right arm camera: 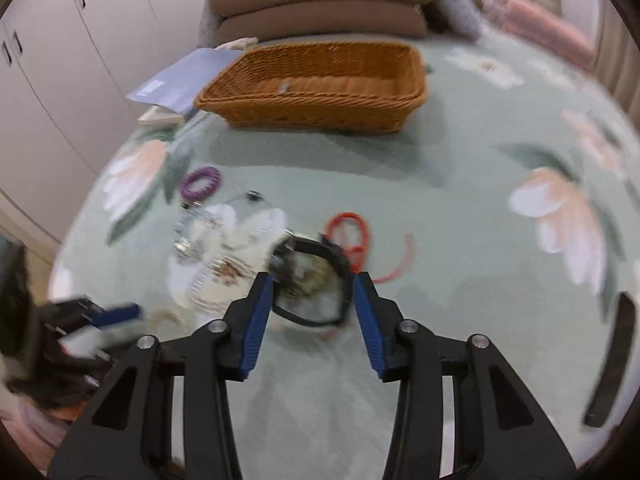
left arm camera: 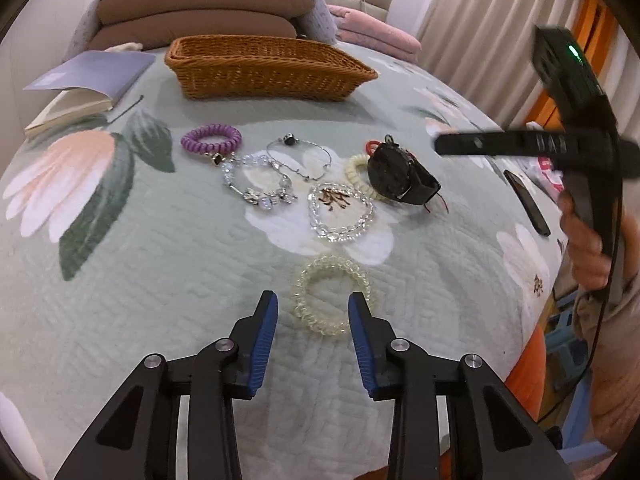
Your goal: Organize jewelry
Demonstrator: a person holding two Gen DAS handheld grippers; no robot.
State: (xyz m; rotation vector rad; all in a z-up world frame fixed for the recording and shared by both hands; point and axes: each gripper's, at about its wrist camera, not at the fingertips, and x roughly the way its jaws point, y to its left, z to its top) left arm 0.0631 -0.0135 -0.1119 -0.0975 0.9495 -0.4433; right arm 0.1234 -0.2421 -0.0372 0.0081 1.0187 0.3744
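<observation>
Jewelry lies on a floral quilt. In the left wrist view my left gripper [left arm camera: 313, 300] is open and empty, just short of a clear coil band [left arm camera: 332, 294]. Beyond it lie a crystal bead bracelet [left arm camera: 340, 212], a black watch [left arm camera: 400, 176], a cream coil band [left arm camera: 356, 172], a silver bangle [left arm camera: 298, 156], a charm bracelet [left arm camera: 260, 180] and a purple coil band [left arm camera: 211, 139]. A wicker basket [left arm camera: 268, 66] stands at the back. In the blurred right wrist view my right gripper [right arm camera: 314, 284] is open over the watch [right arm camera: 310, 280], near a red band [right arm camera: 348, 236]. The basket [right arm camera: 316, 84] is behind.
An open book [left arm camera: 80, 80] lies left of the basket. Pillows [left arm camera: 200, 12] and pink bedding [left arm camera: 376, 32] are behind it. A dark flat object [left arm camera: 526, 200] lies near the quilt's right edge. The right-hand gripper's body [left arm camera: 576, 120] hangs at the right.
</observation>
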